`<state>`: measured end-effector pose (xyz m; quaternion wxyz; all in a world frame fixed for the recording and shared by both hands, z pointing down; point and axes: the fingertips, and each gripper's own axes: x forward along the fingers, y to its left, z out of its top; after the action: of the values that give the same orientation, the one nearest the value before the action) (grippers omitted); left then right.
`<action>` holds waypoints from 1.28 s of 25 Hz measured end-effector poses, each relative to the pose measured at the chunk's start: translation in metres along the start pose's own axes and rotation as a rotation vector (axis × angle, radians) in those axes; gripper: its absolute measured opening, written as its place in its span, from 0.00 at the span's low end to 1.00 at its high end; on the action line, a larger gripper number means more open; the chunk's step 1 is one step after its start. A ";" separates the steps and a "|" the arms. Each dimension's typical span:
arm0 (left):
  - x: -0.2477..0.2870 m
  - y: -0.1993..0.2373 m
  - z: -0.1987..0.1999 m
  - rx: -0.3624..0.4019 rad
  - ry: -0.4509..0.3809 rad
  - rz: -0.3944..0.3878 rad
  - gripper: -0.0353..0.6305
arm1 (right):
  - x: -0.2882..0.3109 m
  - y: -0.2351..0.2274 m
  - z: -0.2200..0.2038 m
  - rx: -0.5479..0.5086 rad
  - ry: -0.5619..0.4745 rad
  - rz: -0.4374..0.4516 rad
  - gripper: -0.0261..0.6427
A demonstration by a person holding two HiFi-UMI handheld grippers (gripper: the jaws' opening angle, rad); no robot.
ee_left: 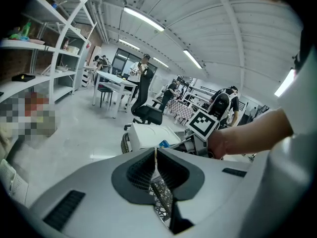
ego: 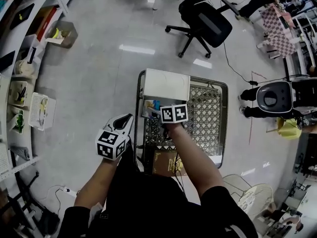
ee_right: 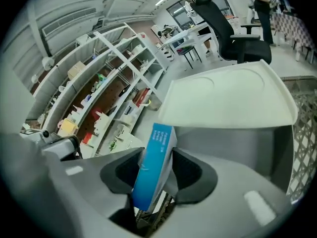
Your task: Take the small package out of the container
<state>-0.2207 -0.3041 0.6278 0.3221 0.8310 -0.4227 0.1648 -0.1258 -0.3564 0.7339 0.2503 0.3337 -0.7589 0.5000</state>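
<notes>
A small blue package (ee_right: 156, 162) stands upright between the pads of my right gripper (ee_right: 156, 178), which is shut on it. In the head view the right gripper (ego: 154, 106) holds the package (ego: 150, 104) over the far left corner of a wire mesh cart (ego: 226, 114), just in front of a white plastic box (ego: 166, 85) at the cart's far end. My left gripper (ego: 127, 119) hangs outside the cart's left side. Its jaws (ee_left: 156, 155) are shut with nothing between them.
A brown packet (ego: 166, 162) lies at the cart's near end. White shelves (ego: 22, 86) with small goods line the left. A black office chair (ego: 205, 21) stands beyond the cart, and a person (ego: 275, 99) sits to the right.
</notes>
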 end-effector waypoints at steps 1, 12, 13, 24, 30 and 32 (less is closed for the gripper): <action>-0.001 0.003 -0.001 -0.004 0.000 0.005 0.08 | 0.002 -0.003 -0.002 -0.005 0.009 -0.018 0.32; -0.009 0.016 -0.002 -0.012 -0.009 -0.017 0.08 | 0.002 -0.011 -0.013 -0.042 0.028 -0.158 0.22; -0.010 0.016 -0.001 -0.010 -0.011 -0.023 0.08 | 0.001 -0.010 -0.013 -0.043 0.023 -0.163 0.22; -0.017 0.024 0.016 0.025 -0.028 -0.067 0.08 | -0.037 -0.002 0.003 -0.010 -0.074 -0.202 0.18; -0.020 0.014 0.021 0.053 -0.029 -0.074 0.08 | -0.063 0.015 0.012 0.004 -0.149 -0.150 0.18; -0.019 0.006 0.025 0.073 -0.032 -0.075 0.08 | -0.073 0.018 0.014 -0.003 -0.173 -0.127 0.18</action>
<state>-0.2366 -0.3128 0.6012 0.2906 0.8599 -0.3902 0.1545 -0.0928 -0.3458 0.6655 0.2154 0.4228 -0.7557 0.4514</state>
